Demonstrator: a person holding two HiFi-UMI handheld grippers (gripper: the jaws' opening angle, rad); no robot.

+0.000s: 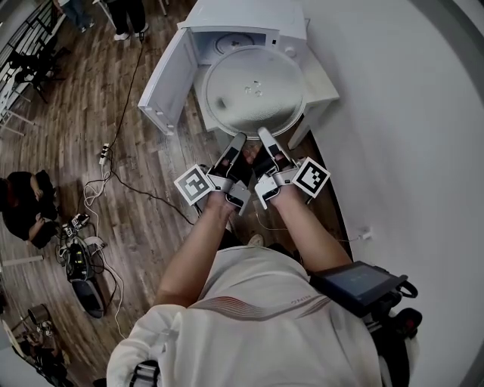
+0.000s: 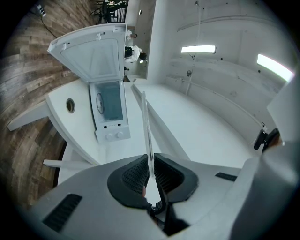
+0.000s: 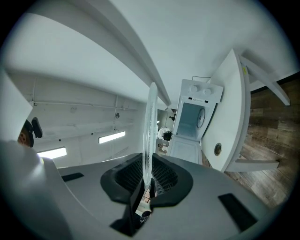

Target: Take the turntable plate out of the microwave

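Glass turntable plate (image 1: 253, 91) is outside the microwave (image 1: 249, 17), held in front of its open door (image 1: 162, 83), above the white bench (image 1: 324, 85). Left gripper (image 1: 239, 140) and right gripper (image 1: 264, 135) sit side by side, each with fingers clamped on the plate's near rim

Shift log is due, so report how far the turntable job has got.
Done: the door of the white microwave stands open, and the round clear glass turntable plate looks drawn out in front of the cavity. In hand: left gripper and right gripper both clamp its near rim. Left: carry it clear and set it down.
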